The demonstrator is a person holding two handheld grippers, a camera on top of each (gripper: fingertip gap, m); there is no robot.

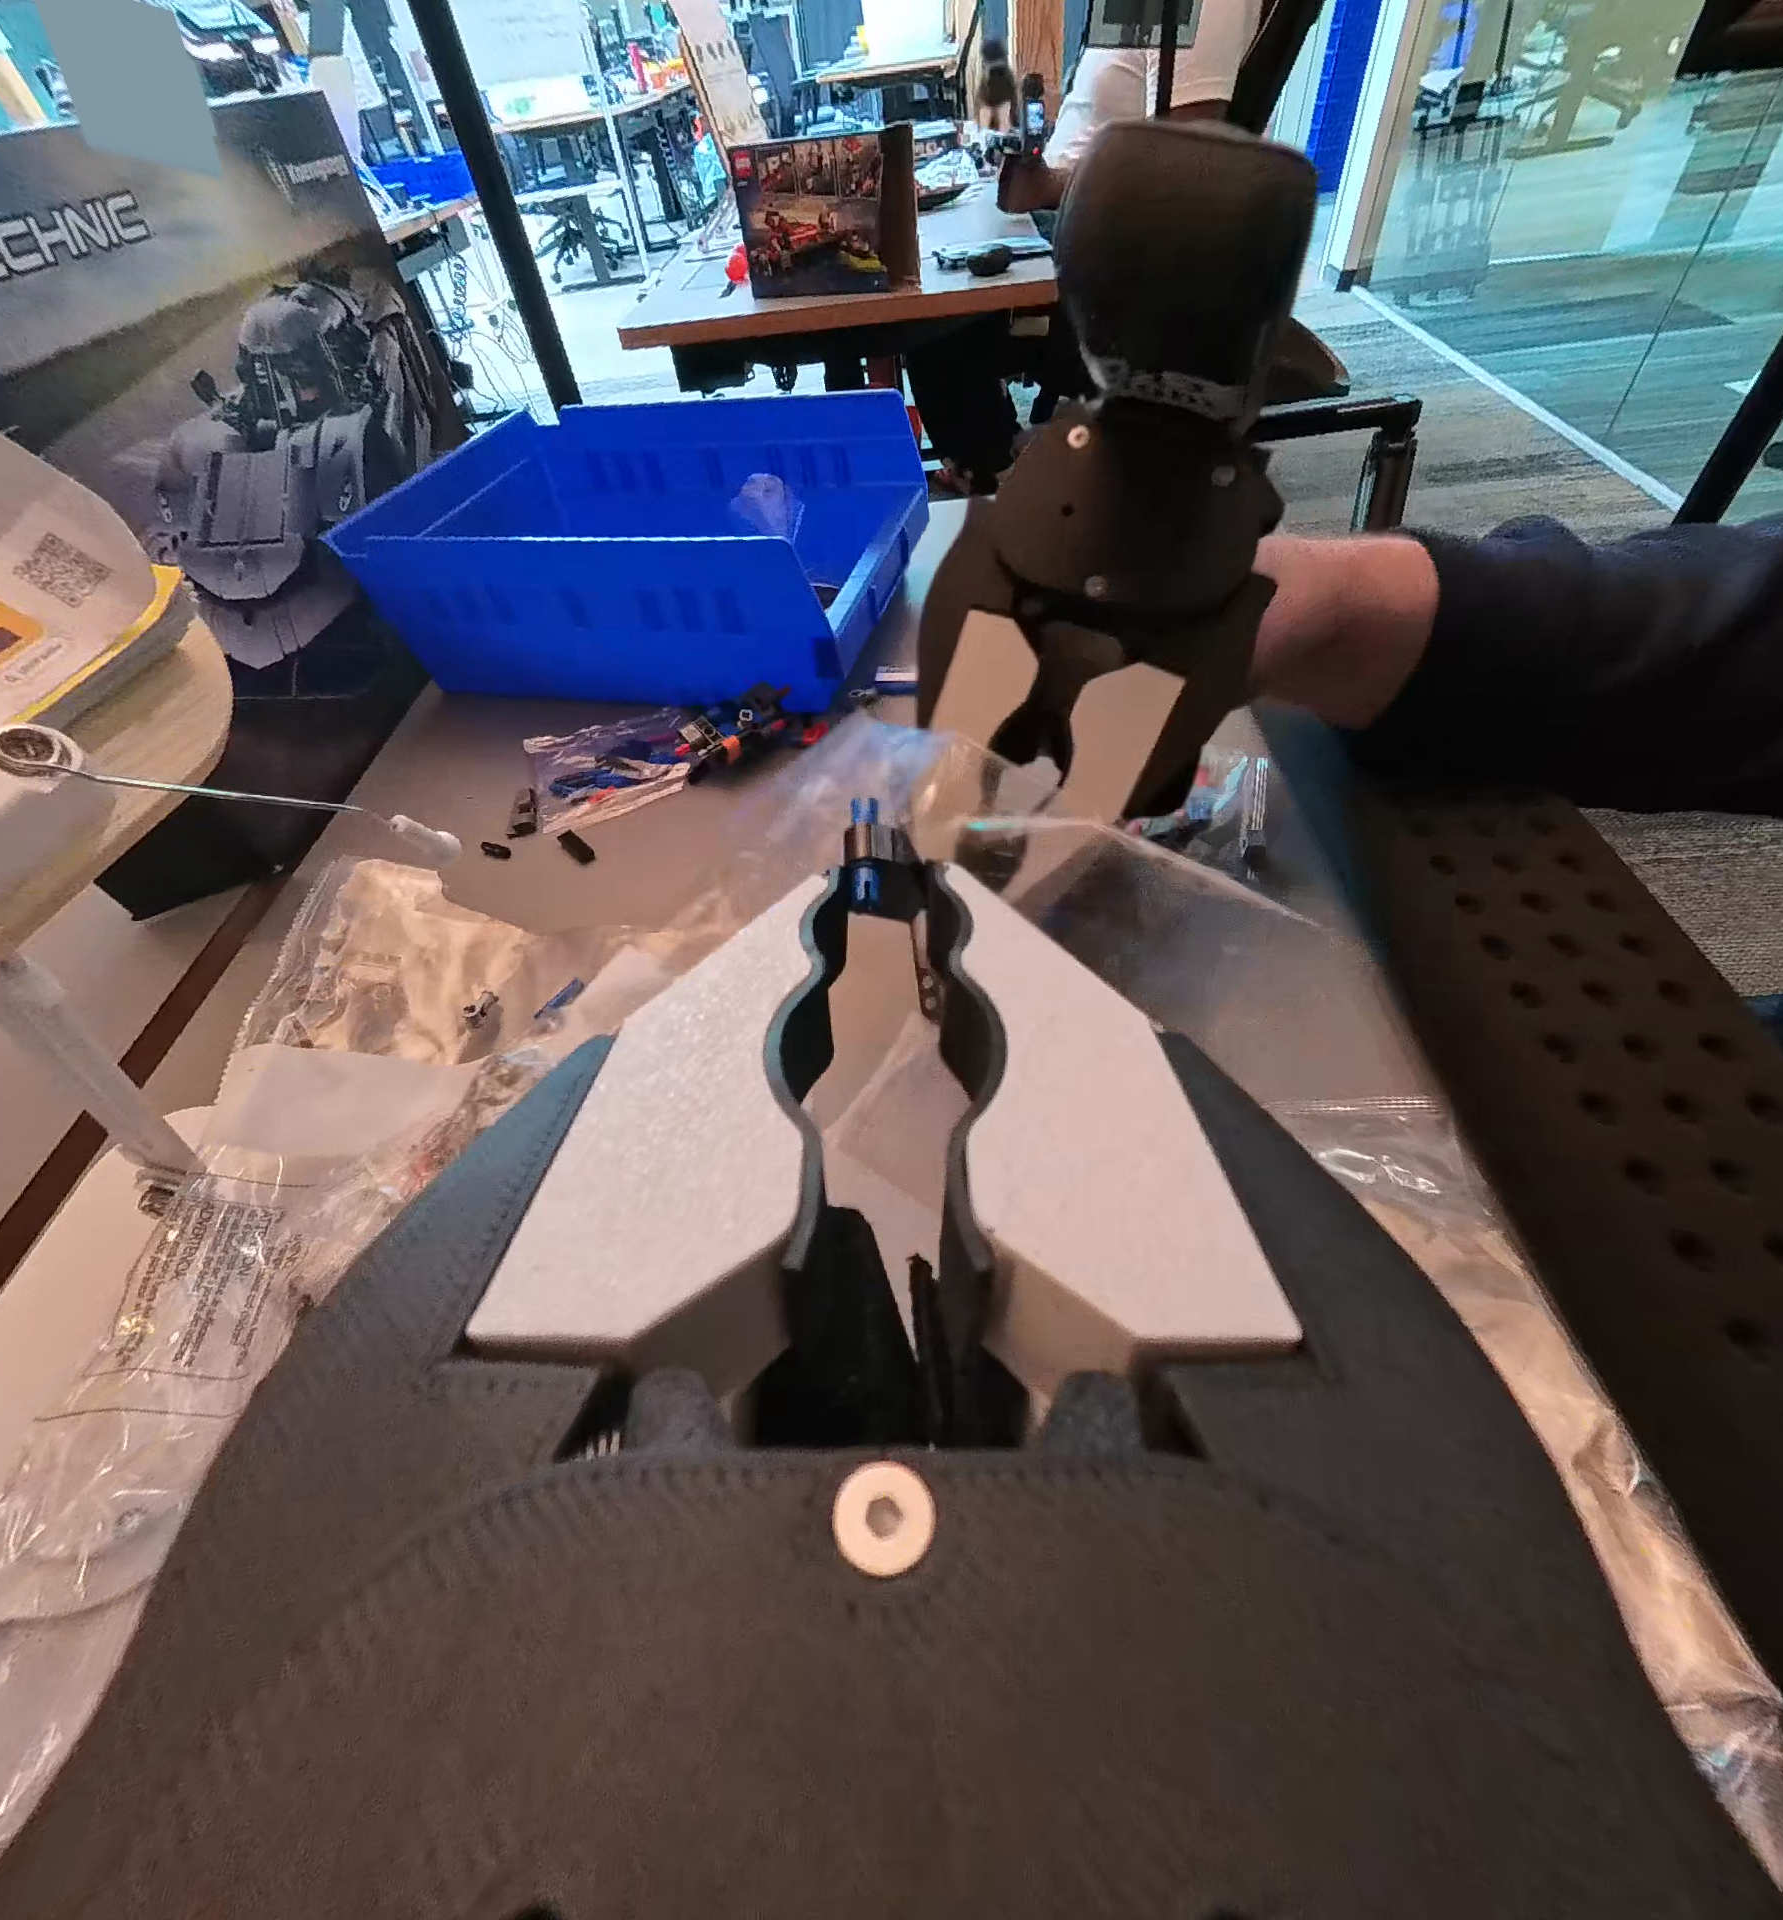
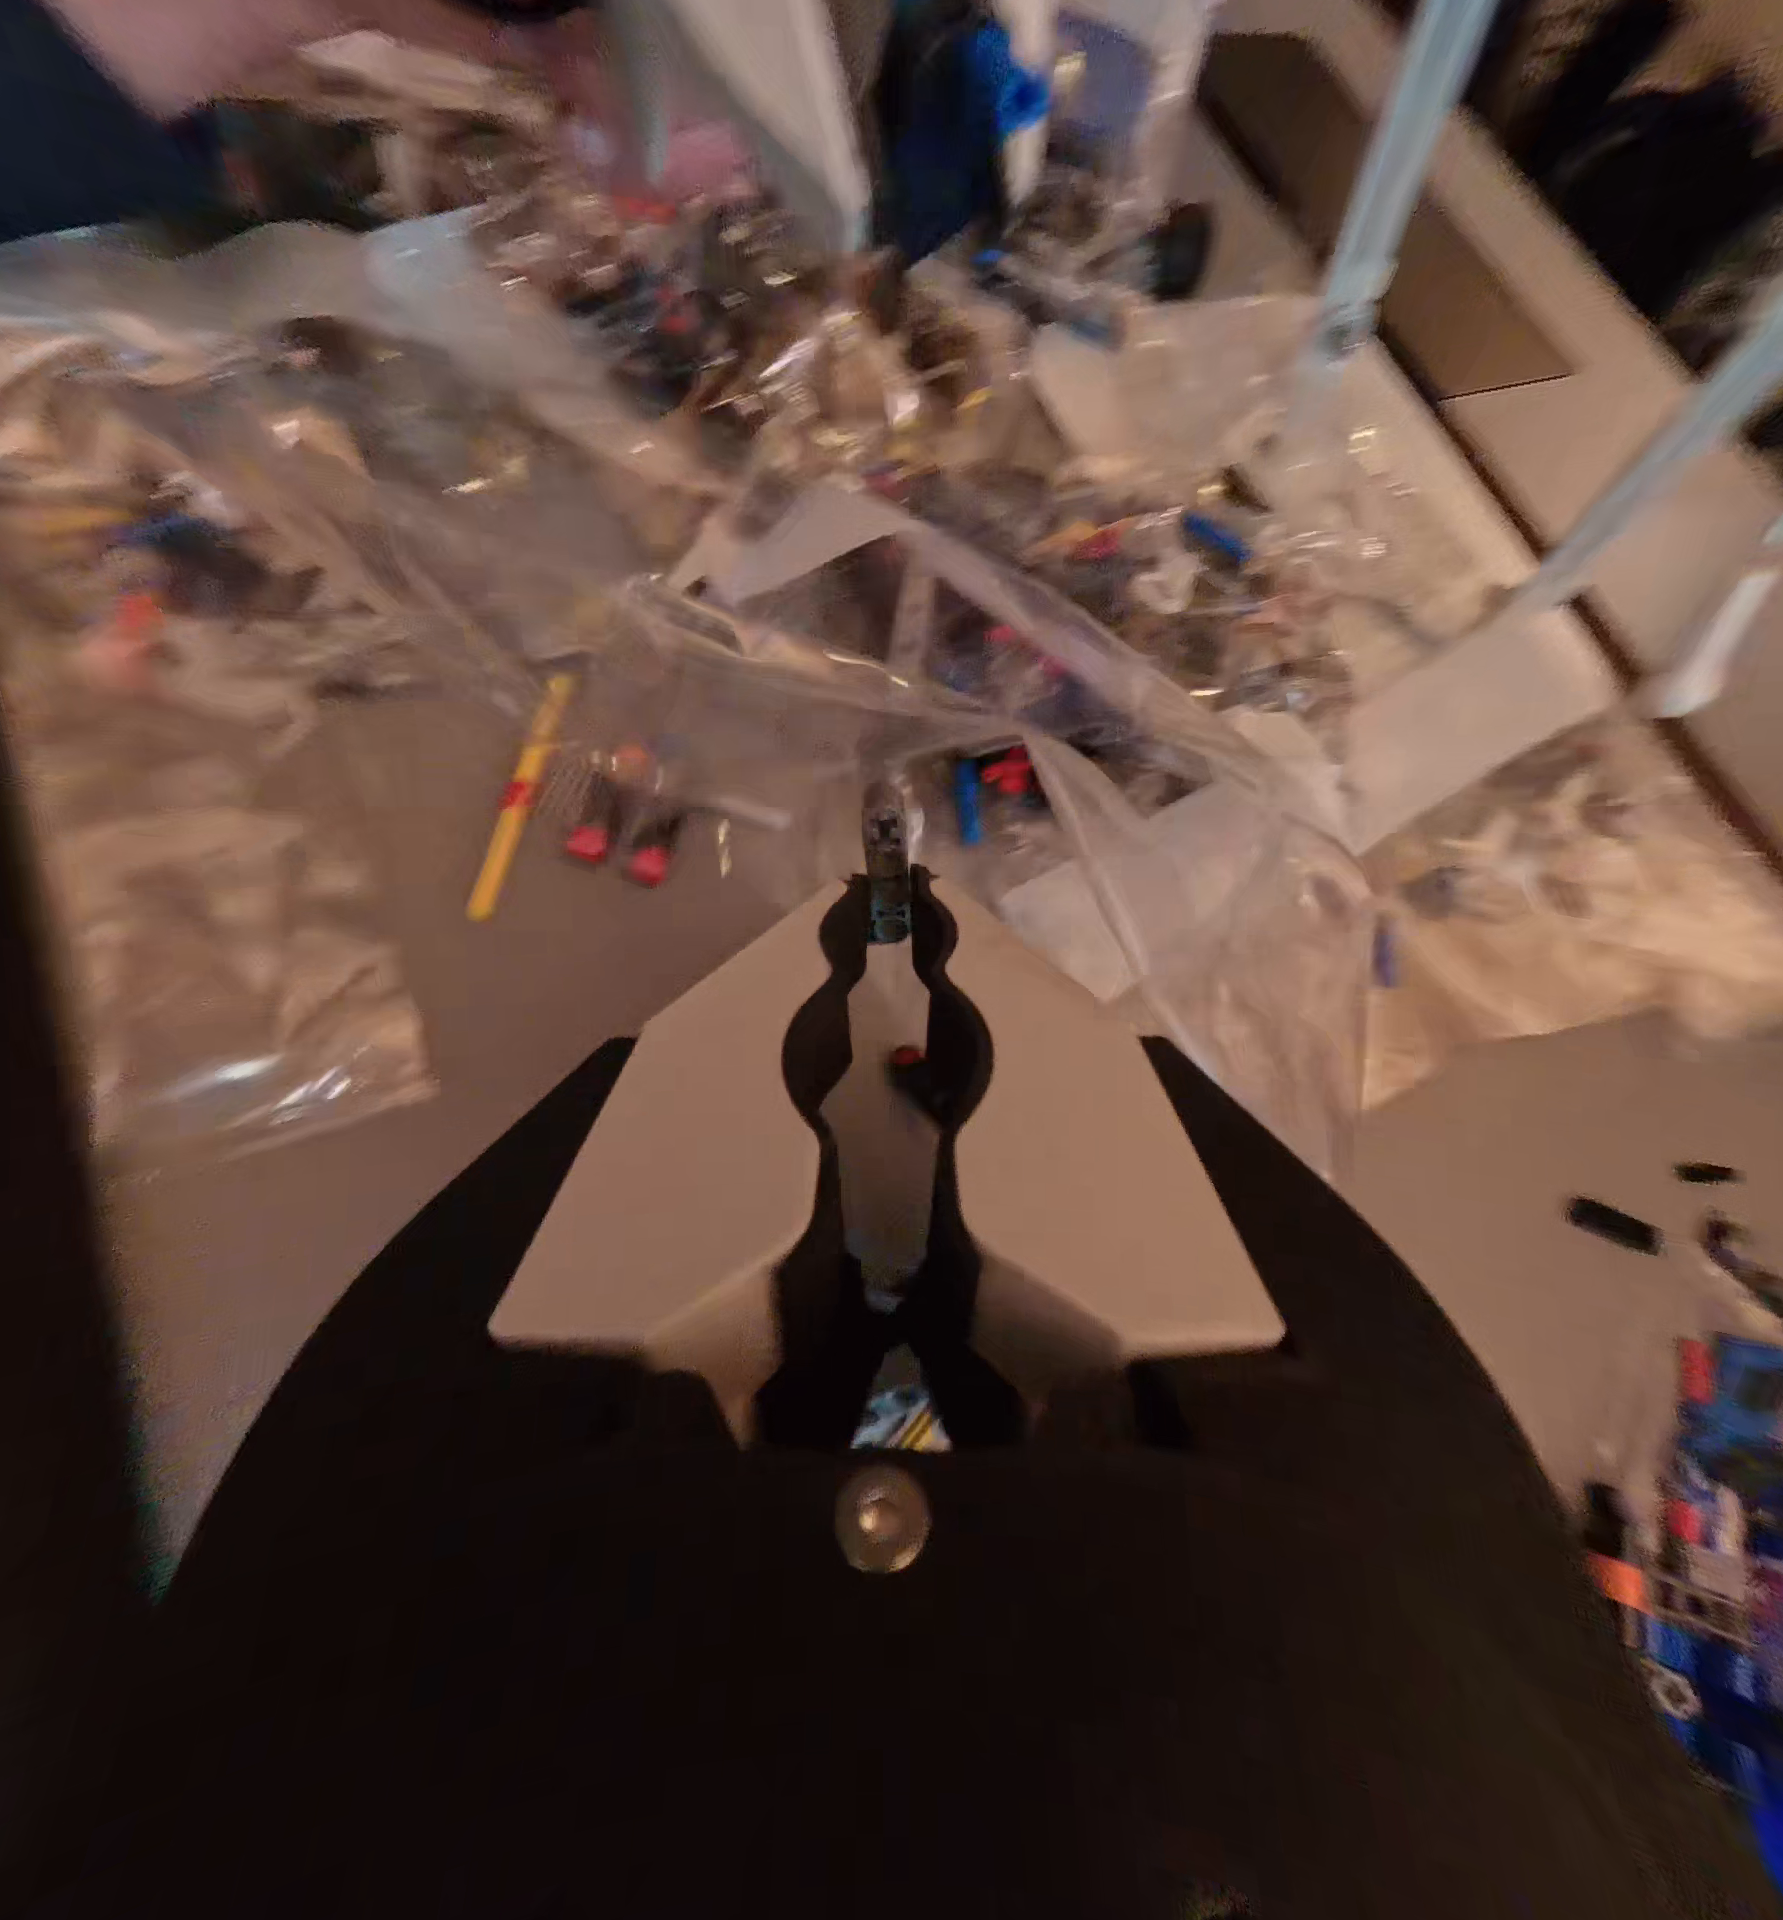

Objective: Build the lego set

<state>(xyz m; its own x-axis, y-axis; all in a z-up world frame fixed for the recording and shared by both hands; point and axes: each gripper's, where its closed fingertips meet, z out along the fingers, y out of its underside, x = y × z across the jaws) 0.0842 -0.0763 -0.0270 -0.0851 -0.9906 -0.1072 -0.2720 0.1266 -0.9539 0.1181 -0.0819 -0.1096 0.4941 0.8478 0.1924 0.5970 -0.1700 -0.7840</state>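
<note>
Left wrist view: my left gripper (image 1: 882, 883) clamps a small blue-and-black lego assembly (image 1: 871, 857) above the grey tabletop (image 1: 638, 862). My right gripper (image 2: 887, 904), over clear plastic bags (image 2: 866, 644), pinches a small grey-blue lego piece (image 2: 885, 862).
</note>
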